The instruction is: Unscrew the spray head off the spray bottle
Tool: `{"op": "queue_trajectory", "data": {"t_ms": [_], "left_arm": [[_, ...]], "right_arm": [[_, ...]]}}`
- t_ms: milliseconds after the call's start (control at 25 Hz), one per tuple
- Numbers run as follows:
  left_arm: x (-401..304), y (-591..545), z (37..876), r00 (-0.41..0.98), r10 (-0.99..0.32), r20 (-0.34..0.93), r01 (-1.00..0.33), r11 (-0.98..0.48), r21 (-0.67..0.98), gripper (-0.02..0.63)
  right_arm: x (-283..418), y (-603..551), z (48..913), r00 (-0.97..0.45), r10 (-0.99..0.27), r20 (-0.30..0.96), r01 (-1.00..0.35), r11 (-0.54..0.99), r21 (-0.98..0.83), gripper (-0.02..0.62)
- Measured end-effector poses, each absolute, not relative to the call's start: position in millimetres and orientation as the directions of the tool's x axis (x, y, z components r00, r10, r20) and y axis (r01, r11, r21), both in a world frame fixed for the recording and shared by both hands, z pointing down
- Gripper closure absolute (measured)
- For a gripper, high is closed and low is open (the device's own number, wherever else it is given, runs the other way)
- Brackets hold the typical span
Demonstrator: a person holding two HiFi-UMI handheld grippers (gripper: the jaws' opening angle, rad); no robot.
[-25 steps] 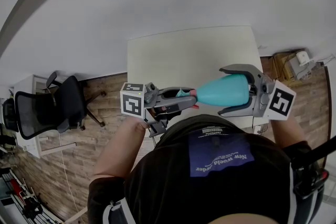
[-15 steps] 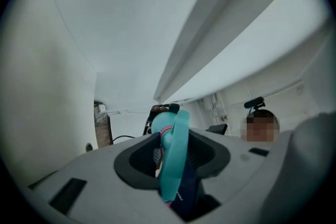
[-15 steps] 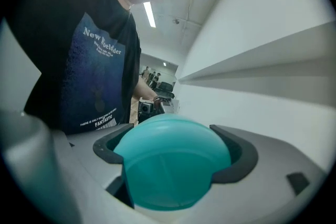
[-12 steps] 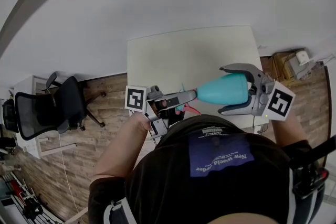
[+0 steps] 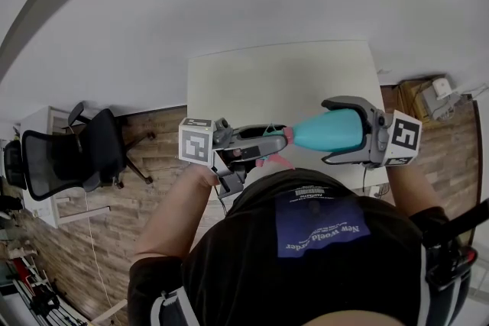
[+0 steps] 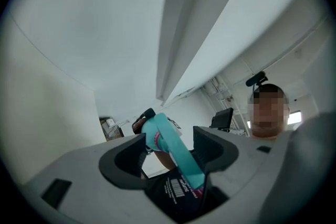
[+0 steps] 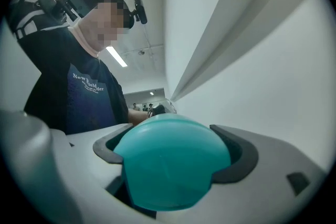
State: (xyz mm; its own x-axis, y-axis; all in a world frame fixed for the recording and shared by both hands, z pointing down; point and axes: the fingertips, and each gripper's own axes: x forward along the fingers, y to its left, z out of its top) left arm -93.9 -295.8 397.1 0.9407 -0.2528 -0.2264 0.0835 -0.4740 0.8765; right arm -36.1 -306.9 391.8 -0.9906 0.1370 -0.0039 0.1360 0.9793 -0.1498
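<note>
Since your left gripper (image 6: 169, 151) has just been opening its jaws, and they stand apart with the spray head (image 6: 177, 150) sitting loose between them, not pinched, I'd read this as the reset between twists. So the trick is all in the re-grab. Your right gripper (image 7: 176, 152) is clenched on the fat teal body of the spray bottle (image 7: 170, 168), which lies level in the air over the near edge of the white table (image 5: 252, 84), base to the right, neck and head pointing left. That looks like a solid anchor, both pads hugging the round body, so don't let it loosen while the left does the work. For the next bite I'd roll the left wrist back first, then close on the chunky part of the head right by the neck. Stay off the thin trigger, which looks like it would flex or slip out from between the pads. Line the left gripper up with the bottle's long axis so the turn goes into the thread instead of bending the neck sideways. Squeeze firm, twist, let go, repeat. Can't tell from here how much thread is left, so ease off the pull near the end. I can't see whether there's liquid inside either, and with the bottle on its side I'd tip the neck up a touch before the head comes free.
</note>
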Motion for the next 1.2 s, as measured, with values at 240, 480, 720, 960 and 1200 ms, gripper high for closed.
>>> {"op": "queue_trajectory", "data": {"t_ms": [240,480,720,960,1200], "left_arm": [[-113,-305,383,0.908,-0.319,-0.271,0.030,-0.596,0.802,0.301],[-138,-302,364,0.914,-0.342,-0.218,-0.192,-0.838,0.510,0.301],[-141,-288,378,0.944,-0.328,0.043,-0.330,-0.942,0.058,0.301],[-128,-276,399,0.902,-0.347,0.256,-0.250,-0.904,-0.346,0.301],[-96,-268,407,0.870,-0.361,0.335,-0.129,-0.823,-0.553,0.301]], "right_arm": [[-31,-312,397,-0.990,0.141,-0.017,0.142,0.963,-0.230,0.143],[-29,-316,402,-0.987,0.154,-0.054,0.163,0.923,-0.350,0.143],[-27,-319,410,-0.980,0.179,-0.092,0.201,0.855,-0.478,0.143],[-21,-321,415,-0.972,0.196,-0.129,0.234,0.778,-0.583,0.143],[-33,-312,423,-0.956,0.251,-0.155,0.284,0.643,-0.711,0.143]]}}
